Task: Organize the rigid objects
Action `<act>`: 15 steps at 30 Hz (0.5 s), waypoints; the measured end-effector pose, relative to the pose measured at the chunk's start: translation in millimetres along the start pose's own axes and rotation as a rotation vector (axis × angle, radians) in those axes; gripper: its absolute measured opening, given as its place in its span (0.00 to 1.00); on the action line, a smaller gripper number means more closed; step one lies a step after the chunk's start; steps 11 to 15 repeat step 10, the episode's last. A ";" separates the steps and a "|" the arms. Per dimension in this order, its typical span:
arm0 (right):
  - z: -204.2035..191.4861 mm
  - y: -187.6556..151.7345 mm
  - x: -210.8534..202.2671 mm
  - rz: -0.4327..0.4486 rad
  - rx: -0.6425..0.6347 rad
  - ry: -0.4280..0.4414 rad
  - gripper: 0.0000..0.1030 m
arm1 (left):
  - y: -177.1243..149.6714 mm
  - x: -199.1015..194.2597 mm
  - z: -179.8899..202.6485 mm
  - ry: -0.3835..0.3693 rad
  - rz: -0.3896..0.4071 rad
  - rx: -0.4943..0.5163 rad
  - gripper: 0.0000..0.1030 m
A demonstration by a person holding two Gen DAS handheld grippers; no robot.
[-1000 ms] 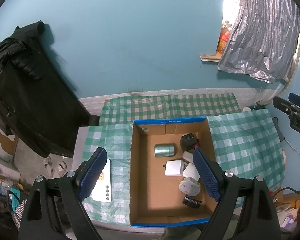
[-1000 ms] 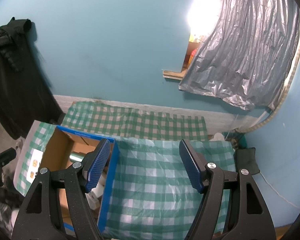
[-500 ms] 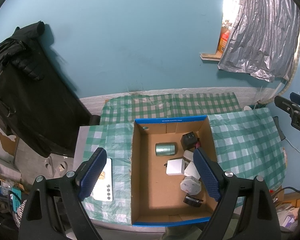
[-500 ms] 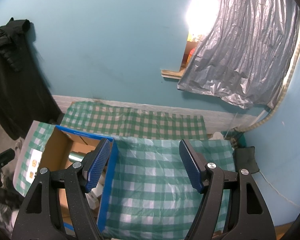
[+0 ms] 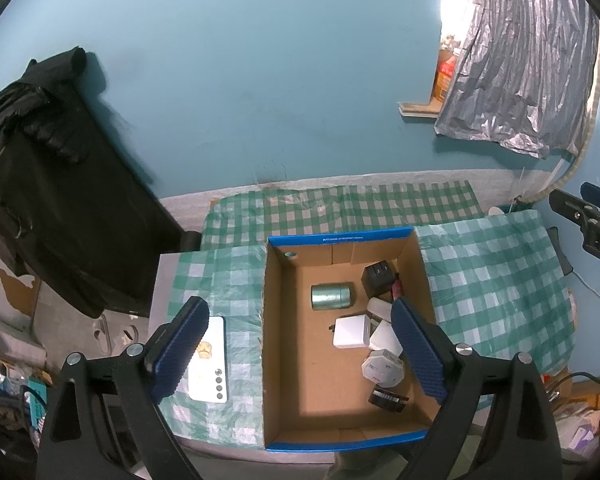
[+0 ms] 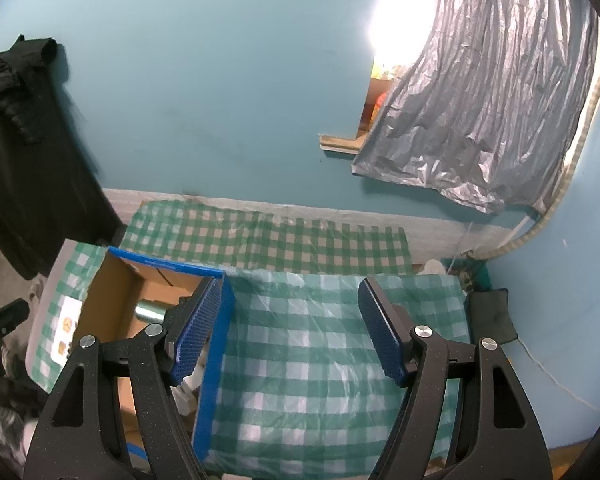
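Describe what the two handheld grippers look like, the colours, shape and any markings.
Both match. The left gripper and right gripper each have two black speckled arms with triangular cutouts and round silver screws. Each arm ends in a flat blue pad with a fine dotted grip texture. From the left camera, the right gripper's black body shows white letters, cut off at the edge. No cables show on either.

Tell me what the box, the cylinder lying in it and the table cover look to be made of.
Box: corrugated cardboard, matte brown inside, blue printed rim.
Cylinder: probably metal, judging by its soft silvery-green sheen; coated plastic is possible.
Table cover: thin plastic sheet printed in green check; it shows glossy wrinkles and glare.
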State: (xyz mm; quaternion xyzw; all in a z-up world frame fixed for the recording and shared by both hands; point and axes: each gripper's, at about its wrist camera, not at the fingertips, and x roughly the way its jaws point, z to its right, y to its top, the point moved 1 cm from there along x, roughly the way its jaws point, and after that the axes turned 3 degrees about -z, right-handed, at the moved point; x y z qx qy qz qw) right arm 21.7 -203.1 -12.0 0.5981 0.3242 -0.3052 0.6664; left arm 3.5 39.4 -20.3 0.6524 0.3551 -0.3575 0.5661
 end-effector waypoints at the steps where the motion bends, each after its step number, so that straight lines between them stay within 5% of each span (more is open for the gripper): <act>1: 1.1 -1.5 -0.1 -0.002 0.000 0.001 0.69 | 0.8 -0.3 1.6 0.001 0.000 0.001 0.91; 15: 2.2 -4.0 -0.7 -0.005 -0.004 0.001 0.69 | -0.5 0.8 0.8 0.004 -0.011 -0.006 0.91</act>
